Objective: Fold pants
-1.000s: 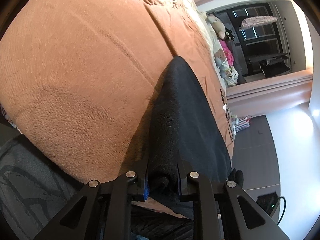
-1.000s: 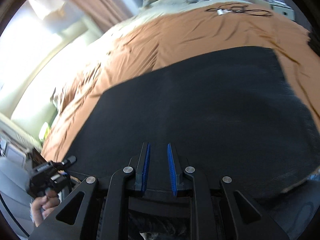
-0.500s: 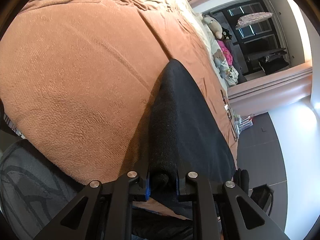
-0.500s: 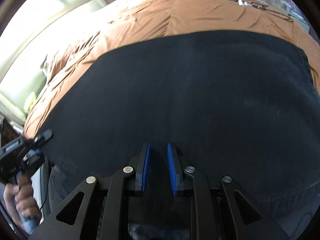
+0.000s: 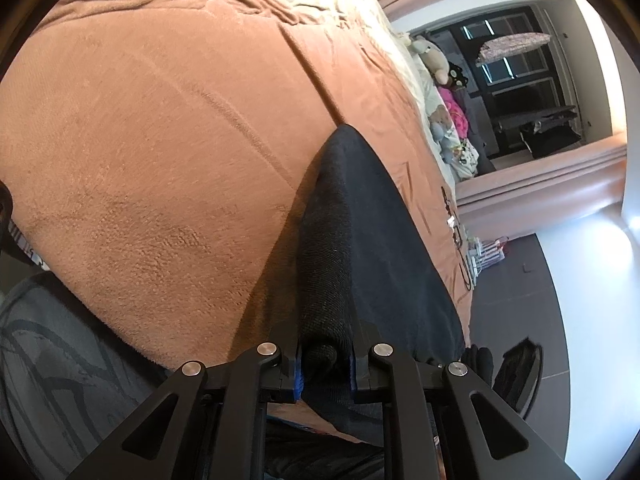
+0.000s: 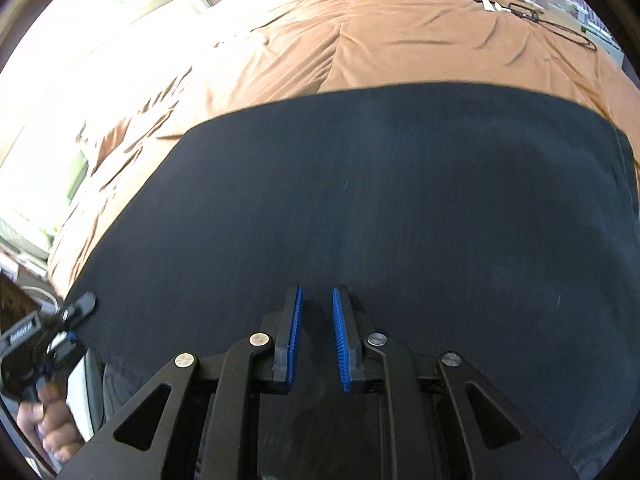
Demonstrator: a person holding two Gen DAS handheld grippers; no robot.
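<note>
The black pants [image 6: 400,208] look soft and limp; the left gripper [image 5: 326,364] pinches their thick near edge, while the right gripper [image 6: 317,340], jaws closing, holds nothing.

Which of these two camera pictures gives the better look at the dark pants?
The right wrist view: the pants spread broad and flat across the orange blanket. The left wrist view shows only one edge of them, bunched between the left tongs.

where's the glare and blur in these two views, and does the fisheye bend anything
Right wrist view: the window side at upper left is blown out white, and the black pants look streaked. Left wrist view: sharper, a bright patch on the floor at right, and the brown blanket bulges into a dome.
</note>
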